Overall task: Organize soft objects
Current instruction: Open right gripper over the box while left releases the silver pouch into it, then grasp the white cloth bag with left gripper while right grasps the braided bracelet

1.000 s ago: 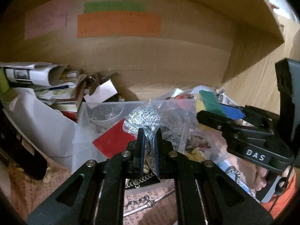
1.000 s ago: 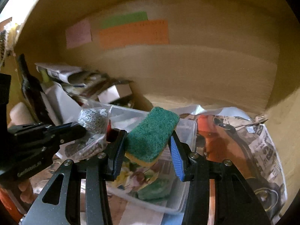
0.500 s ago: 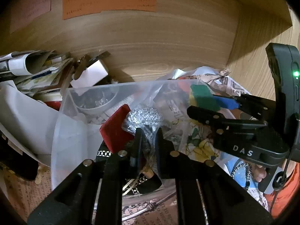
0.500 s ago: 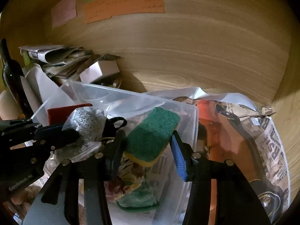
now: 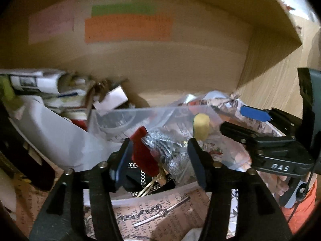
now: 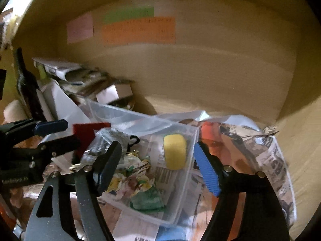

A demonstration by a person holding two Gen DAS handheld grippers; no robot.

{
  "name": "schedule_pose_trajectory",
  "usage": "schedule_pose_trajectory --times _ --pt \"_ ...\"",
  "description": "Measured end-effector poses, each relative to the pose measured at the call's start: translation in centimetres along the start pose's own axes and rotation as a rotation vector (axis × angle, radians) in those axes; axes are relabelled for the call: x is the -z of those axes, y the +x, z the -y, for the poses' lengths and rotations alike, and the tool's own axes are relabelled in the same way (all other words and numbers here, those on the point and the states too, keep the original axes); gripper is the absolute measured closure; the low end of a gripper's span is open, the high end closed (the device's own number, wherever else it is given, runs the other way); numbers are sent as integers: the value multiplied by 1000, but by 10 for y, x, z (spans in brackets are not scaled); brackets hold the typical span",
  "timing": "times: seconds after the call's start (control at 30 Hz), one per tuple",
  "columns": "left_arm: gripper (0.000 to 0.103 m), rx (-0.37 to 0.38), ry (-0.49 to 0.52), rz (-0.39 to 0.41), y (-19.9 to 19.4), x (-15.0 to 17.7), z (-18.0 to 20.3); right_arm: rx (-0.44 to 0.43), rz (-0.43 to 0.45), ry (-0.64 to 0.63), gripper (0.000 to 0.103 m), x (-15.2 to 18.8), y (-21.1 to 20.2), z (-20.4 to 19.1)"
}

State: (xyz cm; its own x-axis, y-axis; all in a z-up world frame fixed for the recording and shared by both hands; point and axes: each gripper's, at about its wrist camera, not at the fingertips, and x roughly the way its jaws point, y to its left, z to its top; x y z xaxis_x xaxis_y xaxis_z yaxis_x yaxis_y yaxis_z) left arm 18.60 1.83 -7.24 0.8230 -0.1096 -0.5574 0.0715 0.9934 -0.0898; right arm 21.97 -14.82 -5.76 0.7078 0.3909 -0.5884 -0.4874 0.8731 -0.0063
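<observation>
Right gripper (image 6: pixel 156 166): released, jaws spread wide, nothing between them. It hangs above the clear plastic bin (image 6: pixel 180 180). The yellow-backed sponge (image 6: pixel 175 151) shows in the gap between the jaws, touching neither; it appears to stand on end against the bin's right wall, on a printed paper lining. Whether it has fully settled cannot be told from the blurred frame.

Left gripper (image 5: pixel 158 160): also released, jaws apart. Between and beyond the jaws lie the bagged steel scourer (image 5: pixel 170 148) and a red card-like piece (image 5: pixel 144 152), at the left of the bin. Neither pad appears to touch the bag.

Contents near the front of the bin: a flowered cloth (image 6: pixel 134 176) and, nearer still, a green scrub pad (image 6: pixel 146 200). The bin stands inside a wooden cabinet (image 6: pixel 220 70), on a shelf lined with newspaper (image 6: pixel 270 152); a pile of papers (image 5: pixel 40 88) lies far left.

Step in hand, as judged: both soft items are let go into the bin, and the grippers must clear it. To do this well:
1. Keep both sets of jaws wide so no pad snags the bag's loose plastic or tips the sponge.
2. Draw each gripper straight back and up, away from the bin's thin rim.
3. Part the 2 grippers sideways only once clear, since they are close together.
</observation>
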Motion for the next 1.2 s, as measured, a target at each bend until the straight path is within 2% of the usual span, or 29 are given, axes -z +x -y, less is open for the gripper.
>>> schedule_pose_trajectory --times 0.2,0.23,0.33,0.6,0.77,0.9,1.07,1.1,1.17,1.2 --pt "20 -20 27 76 -38 6 6 -3 62 2 21 7 -43 -2" --pt "13 -22 29 80 -41 7 7 -8 72 4 19 9 -50 -2" --pt "4 -22 27 92 -55 15 10 -6 92 1 16 17 -67 -4" --pt "1 0 55 47 -67 45 21 -3 44 20 15 54 -79 -5" --pt "1 26 43 -28 -59 71 30 -3 -47 41 15 81 -67 -4" --pt "1 85 43 -90 -53 93 35 -9 -118 58 16 102 -56 -6" --pt "1 103 52 -150 -46 116 42 -6 -192 53 17 119 -44 -9" --pt "1 104 52 -160 -45 119 43 -6 -202 52 18 121 -42 -9" --pt "1 103 51 -187 -40 125 45 -11 -226 48 26 123 -37 -8" --pt "1 108 48 -197 -38 128 44 -16 -239 46 34 124 -34 -8"
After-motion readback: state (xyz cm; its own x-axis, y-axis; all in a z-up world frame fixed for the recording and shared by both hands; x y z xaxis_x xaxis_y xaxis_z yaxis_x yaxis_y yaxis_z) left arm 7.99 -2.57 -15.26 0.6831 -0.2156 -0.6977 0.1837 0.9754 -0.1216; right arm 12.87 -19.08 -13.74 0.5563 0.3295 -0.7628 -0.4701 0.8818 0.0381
